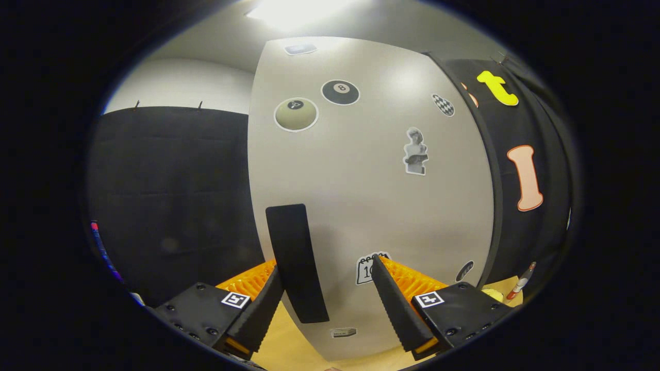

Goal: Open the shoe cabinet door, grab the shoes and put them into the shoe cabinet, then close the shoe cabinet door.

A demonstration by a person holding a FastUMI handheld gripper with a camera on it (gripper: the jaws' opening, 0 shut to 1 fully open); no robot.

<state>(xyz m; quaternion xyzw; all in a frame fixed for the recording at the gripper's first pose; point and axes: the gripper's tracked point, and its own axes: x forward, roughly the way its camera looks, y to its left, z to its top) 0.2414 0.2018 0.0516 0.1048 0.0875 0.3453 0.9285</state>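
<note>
gripper view | tongs (327, 286) spread wide, pinching nothing | shoe cabinet door (371, 196) stands closed just ahead, grey and stickered | its black handle (296, 263) sits between the fingers, nearer the left one | cabinet's inside hidden | wooden bench (289, 345) beneath

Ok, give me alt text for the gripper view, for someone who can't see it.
The open tongs face a closed white cabinet door covered in stickers, with the door's black handle just ahead, beside the left finger. Black cloth hangs on both sides, and a pale wooden surface lies below.
</note>
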